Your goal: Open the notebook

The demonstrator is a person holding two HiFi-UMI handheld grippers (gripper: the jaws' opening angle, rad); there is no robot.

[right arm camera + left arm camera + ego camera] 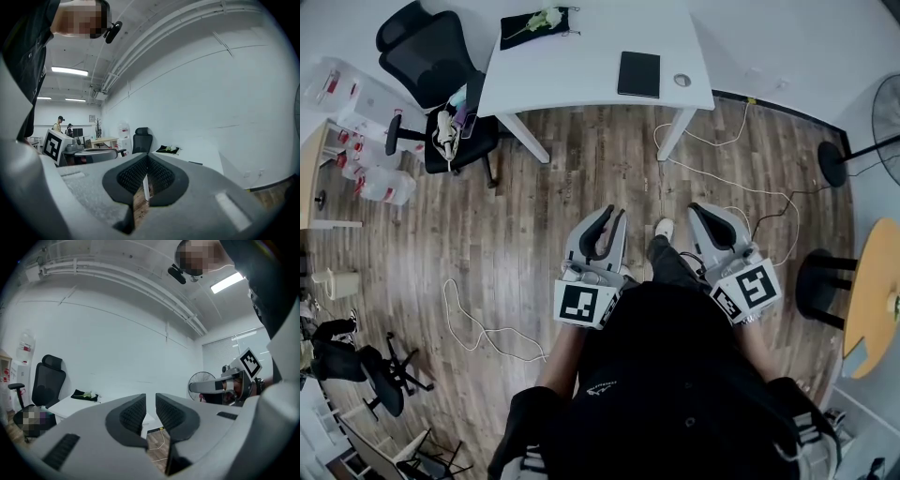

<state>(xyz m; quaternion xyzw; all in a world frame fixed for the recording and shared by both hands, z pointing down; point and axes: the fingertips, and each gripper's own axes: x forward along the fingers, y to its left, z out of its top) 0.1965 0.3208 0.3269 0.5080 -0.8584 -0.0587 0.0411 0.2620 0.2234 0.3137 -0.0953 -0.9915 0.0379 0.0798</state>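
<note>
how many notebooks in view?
1. A closed black notebook lies on the white table, toward its right end, beside a small round disc. The dark mat at the far edge holds a flower, no notebook. None seems hidden.

bright even light, strong fisheye edges

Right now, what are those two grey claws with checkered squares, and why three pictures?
Those are grabbers; a person holds one in each hand. One picture comes from a camera on the person's head, looking down. The other two come from cameras on the grabbers. The left gripper has its jaws slightly apart, the right gripper has them shut; both are empty. The white table ahead carries a closed black notebook and a dark cloth with a flower.
</note>
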